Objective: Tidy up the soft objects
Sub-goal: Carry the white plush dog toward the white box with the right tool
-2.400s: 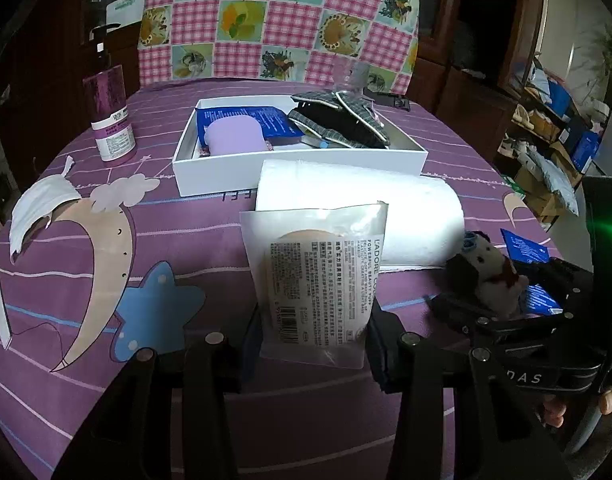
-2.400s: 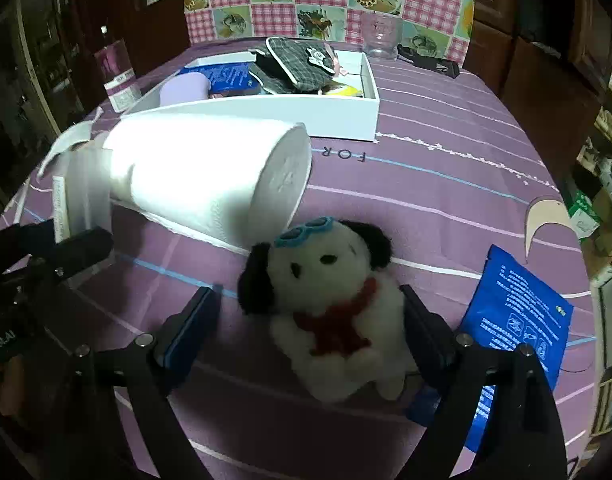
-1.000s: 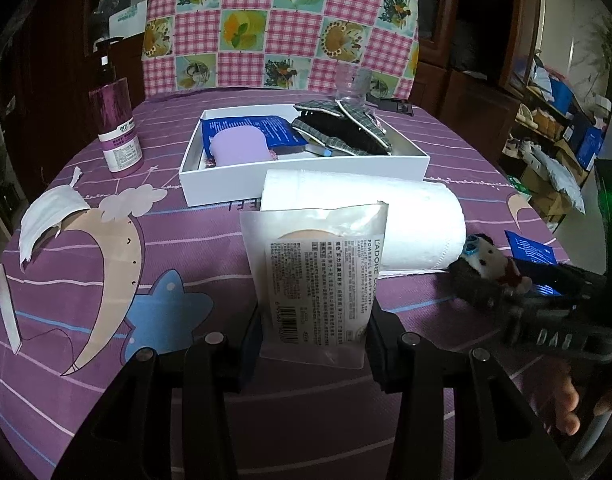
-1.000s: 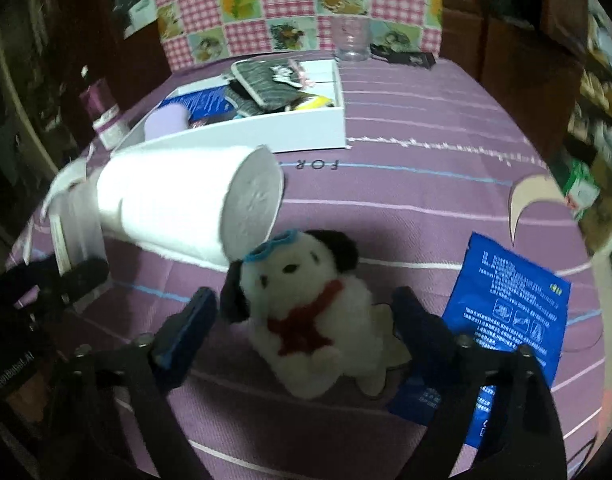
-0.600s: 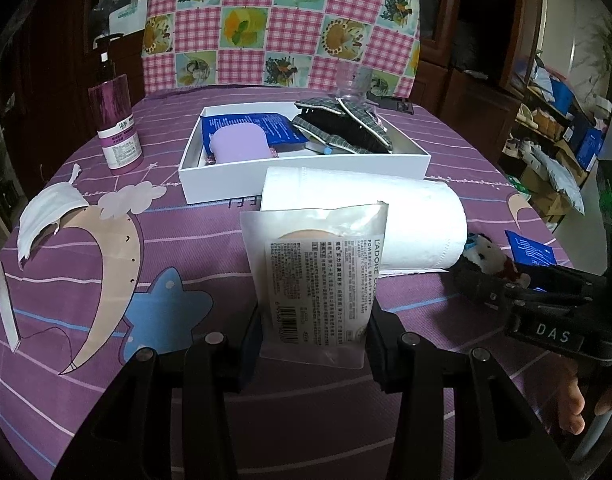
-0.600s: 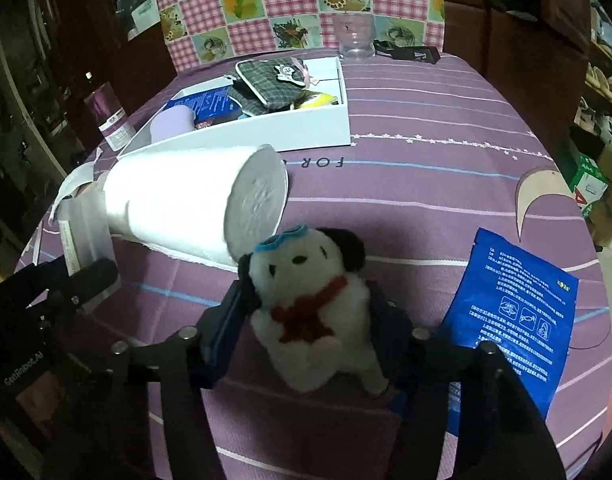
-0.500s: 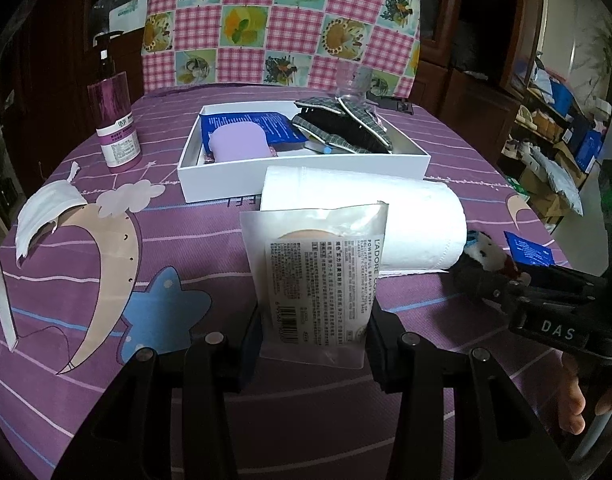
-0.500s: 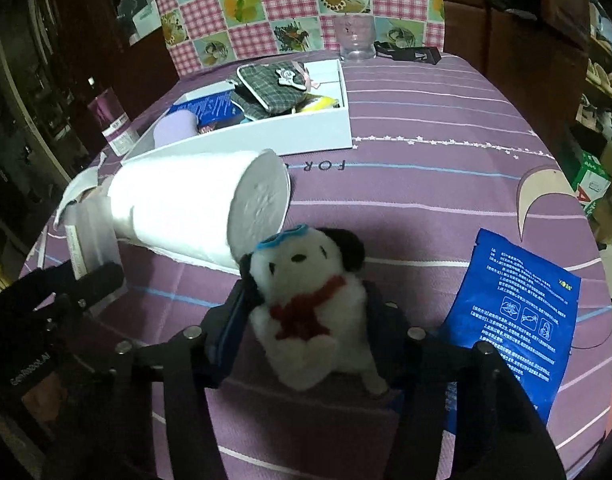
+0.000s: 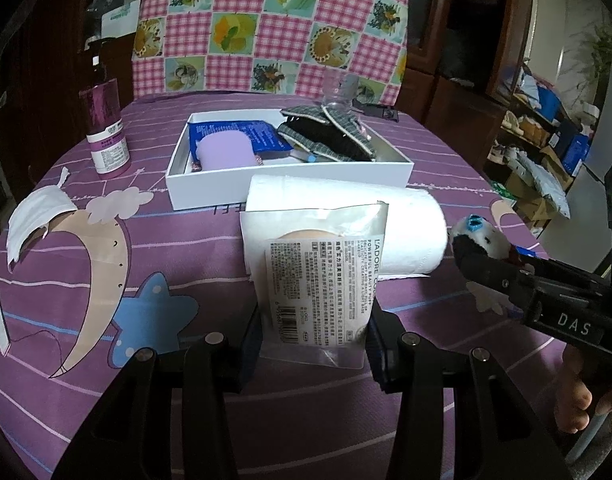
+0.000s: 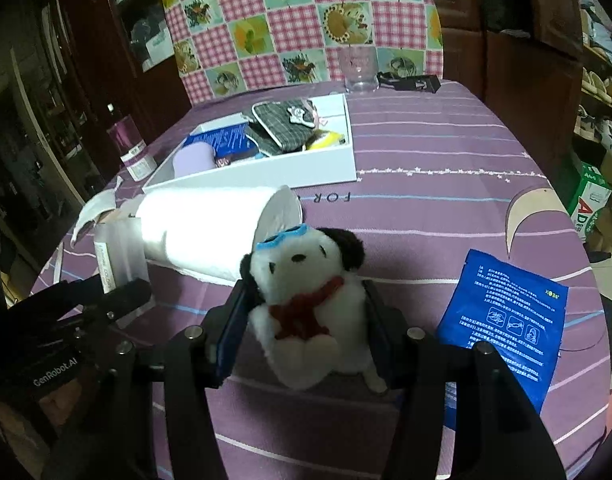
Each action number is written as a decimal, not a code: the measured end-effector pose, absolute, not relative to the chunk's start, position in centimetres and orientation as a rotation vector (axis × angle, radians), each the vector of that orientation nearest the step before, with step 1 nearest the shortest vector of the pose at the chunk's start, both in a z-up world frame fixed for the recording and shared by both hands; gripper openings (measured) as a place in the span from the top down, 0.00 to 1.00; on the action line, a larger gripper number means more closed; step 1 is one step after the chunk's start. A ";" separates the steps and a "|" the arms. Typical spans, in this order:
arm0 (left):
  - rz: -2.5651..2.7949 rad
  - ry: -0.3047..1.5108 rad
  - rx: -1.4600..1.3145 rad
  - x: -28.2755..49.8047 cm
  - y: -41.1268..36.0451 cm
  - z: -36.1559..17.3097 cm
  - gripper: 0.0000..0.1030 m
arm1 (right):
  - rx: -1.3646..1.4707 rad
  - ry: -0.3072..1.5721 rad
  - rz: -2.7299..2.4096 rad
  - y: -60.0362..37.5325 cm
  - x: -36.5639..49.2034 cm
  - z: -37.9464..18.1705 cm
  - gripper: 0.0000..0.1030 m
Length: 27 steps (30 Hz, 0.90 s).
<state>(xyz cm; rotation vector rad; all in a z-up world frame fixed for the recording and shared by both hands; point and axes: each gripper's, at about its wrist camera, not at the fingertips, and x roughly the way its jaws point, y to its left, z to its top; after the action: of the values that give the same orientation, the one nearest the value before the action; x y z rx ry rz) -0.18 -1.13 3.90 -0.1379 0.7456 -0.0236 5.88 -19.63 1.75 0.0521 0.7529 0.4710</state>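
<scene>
My left gripper [image 9: 312, 344] is shut on a clear makeup-sponge packet [image 9: 316, 272] and holds it upright above the purple tablecloth. My right gripper [image 10: 306, 332] is shut on a white plush dog [image 10: 306, 300] with black ears, blue goggles and a red scarf, lifted a little off the table. The dog also shows at the right of the left wrist view [image 9: 484, 240], pinched by the right gripper. A white box [image 9: 290, 176] farther back holds a lilac pad [image 9: 225, 152], a blue packet and grey plaid pouches [image 9: 326, 140].
A white paper roll [image 9: 346, 224] lies on its side between the grippers and the box. A blue packet [image 10: 510, 320] lies at the right. A purple bottle [image 9: 106, 132] and a face mask [image 9: 34, 216] are at the left. A glass [image 10: 360, 68] stands behind the box.
My right gripper has closed on the plush dog and lifted it slightly. My left gripper has kept hold of the packet and barely moved.
</scene>
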 end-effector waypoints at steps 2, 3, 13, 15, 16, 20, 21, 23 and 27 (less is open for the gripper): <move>-0.034 0.736 -0.133 -0.3 -1.4 4.1 0.57 | 0.066 0.727 0.473 -20.0 5.7 2.2 0.46; -0.038 0.734 -0.130 -0.3 -1.5 4.1 0.57 | 0.073 0.718 0.474 -20.1 5.7 2.5 0.46; 0.040 0.698 -0.082 -2.6 -1.7 6.8 0.57 | 0.121 0.732 0.465 -23.0 5.6 6.6 0.46; 0.069 0.699 -0.069 -3.1 -1.6 7.7 0.57 | 0.135 0.734 0.477 -23.6 5.4 7.7 0.46; 0.091 0.699 -0.060 -3.4 -1.5 8.2 0.57 | 0.142 0.737 0.490 -23.8 5.3 8.1 0.46; 0.095 0.672 -0.043 -5.0 -1.4 10.4 0.57 | 0.194 0.737 0.533 -24.4 4.7 10.0 0.46; 0.088 0.666 -0.042 -5.3 -1.4 11.0 0.57 | 0.204 0.738 0.537 -24.4 4.7 10.6 0.46; 0.077 0.657 -0.038 -5.4 -1.5 11.9 0.57 | 0.224 0.738 0.539 -24.1 4.8 11.7 0.46; 0.062 0.632 -0.036 -4.3 -1.2 14.0 0.57 | 0.260 0.738 0.542 -22.9 5.8 13.9 0.45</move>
<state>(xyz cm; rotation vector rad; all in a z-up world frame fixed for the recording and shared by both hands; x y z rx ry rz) -4.34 -1.22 14.01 -0.0359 0.6322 0.0622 5.84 -22.88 13.91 0.2601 0.7378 0.5420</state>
